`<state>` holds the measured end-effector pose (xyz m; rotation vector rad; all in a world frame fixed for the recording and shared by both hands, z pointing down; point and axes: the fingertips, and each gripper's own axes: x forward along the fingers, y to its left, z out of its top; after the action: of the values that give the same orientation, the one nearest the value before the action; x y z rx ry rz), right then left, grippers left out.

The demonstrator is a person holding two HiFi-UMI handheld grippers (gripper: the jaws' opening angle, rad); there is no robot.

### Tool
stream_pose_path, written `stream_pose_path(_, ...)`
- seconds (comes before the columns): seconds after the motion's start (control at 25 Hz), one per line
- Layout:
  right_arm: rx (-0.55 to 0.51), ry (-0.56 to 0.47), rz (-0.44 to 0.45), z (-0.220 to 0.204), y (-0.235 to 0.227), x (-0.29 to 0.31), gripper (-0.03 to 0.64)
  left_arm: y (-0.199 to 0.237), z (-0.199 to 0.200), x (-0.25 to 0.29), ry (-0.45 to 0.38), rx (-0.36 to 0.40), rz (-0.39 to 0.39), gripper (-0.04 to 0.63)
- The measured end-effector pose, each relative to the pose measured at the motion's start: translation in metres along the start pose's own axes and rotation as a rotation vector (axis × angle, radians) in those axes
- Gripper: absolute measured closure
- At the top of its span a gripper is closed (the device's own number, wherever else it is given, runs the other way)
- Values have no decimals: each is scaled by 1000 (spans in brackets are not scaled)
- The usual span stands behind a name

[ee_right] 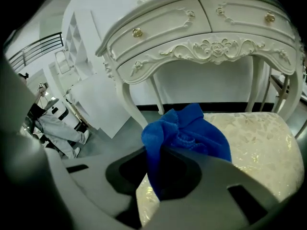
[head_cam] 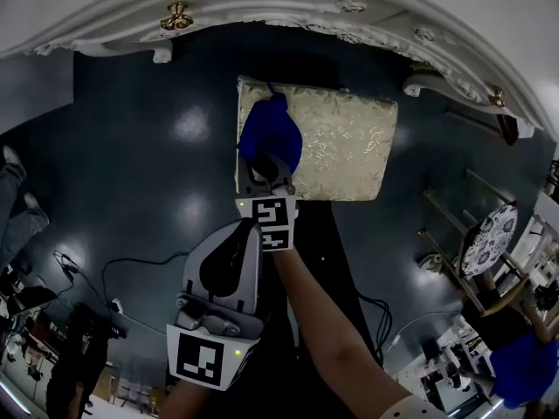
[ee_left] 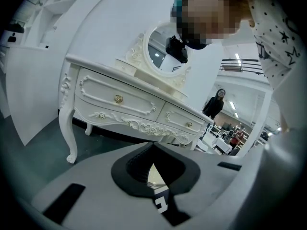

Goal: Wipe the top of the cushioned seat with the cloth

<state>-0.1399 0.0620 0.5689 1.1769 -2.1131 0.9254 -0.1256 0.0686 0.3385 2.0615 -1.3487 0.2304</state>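
Grey and idle, the left gripper [ee_left: 153,150] was held low and close to the body, its jaws closed on nothing. Beyond it, the right gripper [ee_right: 156,150] was clamped on the bunched blue cloth [head_cam: 271,133], which was pressed against the left part of the cushioned seat [head_cam: 341,142]. With so little cloth spread, the fabric could be missed in places or the cloth dragged over the edge. The right forearm [head_cam: 332,321] was stretched forward, with the gripper angled down onto the seat. Farthest off, a white dressing table [head_cam: 262,7] was seen.
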Motion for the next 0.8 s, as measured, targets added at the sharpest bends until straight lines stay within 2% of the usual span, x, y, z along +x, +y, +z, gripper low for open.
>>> stream_pose_path(0.4, -82, 122, 189, -13, 58, 20, 555, -2, 6, 5, -38, 24, 4, 586)
stream_pose_path(0.56, -48, 143, 226, -13, 56, 20, 555, -14, 2, 10, -11, 12, -22, 586)
stream_pose_path(0.8, 40, 76, 252, 6, 41, 4, 555, -23, 15, 20, -27, 76, -52, 586)
